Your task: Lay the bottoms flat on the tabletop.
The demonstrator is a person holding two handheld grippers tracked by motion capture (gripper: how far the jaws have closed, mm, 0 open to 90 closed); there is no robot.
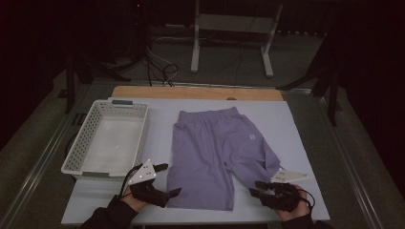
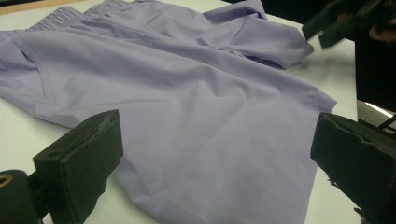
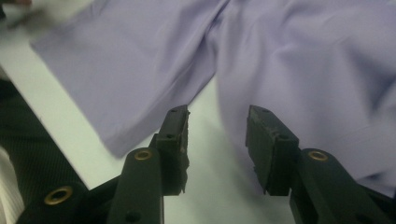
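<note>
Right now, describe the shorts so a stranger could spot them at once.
Start at the white mat covering the table. Right of the white perforated basket lie the shorts, spread flat with the waistband at the far side. They are the sole lilac fabric there.

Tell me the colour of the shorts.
The shorts are plain lilac purple, clearest in the high view.
</note>
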